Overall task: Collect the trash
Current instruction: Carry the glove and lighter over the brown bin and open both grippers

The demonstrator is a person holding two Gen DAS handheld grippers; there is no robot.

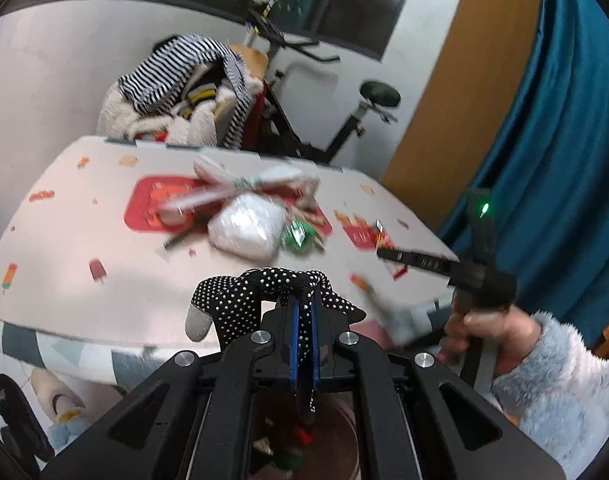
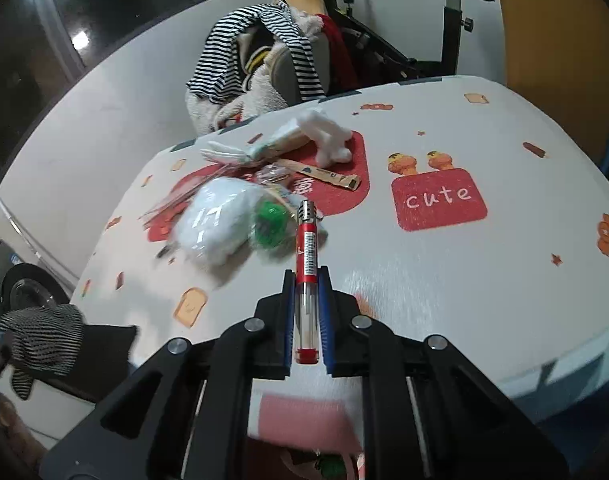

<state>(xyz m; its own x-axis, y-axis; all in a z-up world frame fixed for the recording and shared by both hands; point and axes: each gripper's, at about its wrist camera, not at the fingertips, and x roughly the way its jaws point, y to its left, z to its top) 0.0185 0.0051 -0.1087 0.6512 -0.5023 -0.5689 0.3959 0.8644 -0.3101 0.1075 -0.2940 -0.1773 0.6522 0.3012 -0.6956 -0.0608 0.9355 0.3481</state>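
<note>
My left gripper (image 1: 303, 304) is shut on a black glove with white dots (image 1: 240, 300), held above the table's near edge. My right gripper (image 2: 306, 280) is shut on a red and clear lighter (image 2: 306, 256) that points forward over the table; the gripper also shows in the left wrist view (image 1: 384, 254). A trash pile lies mid-table: a white plastic bag (image 2: 214, 222), a green wrapper (image 2: 269, 222), white tissue (image 2: 324, 136) and paper sticks (image 2: 328, 176). A pink bin (image 1: 344, 440) with trash in it sits below the left gripper.
The table (image 2: 464, 280) has a white cloth with red patches and food prints. A chair piled with striped and fleecy clothes (image 2: 256, 60) stands behind it, with an exercise bike (image 1: 344, 120) further back. A blue curtain (image 1: 564, 160) hangs at the right.
</note>
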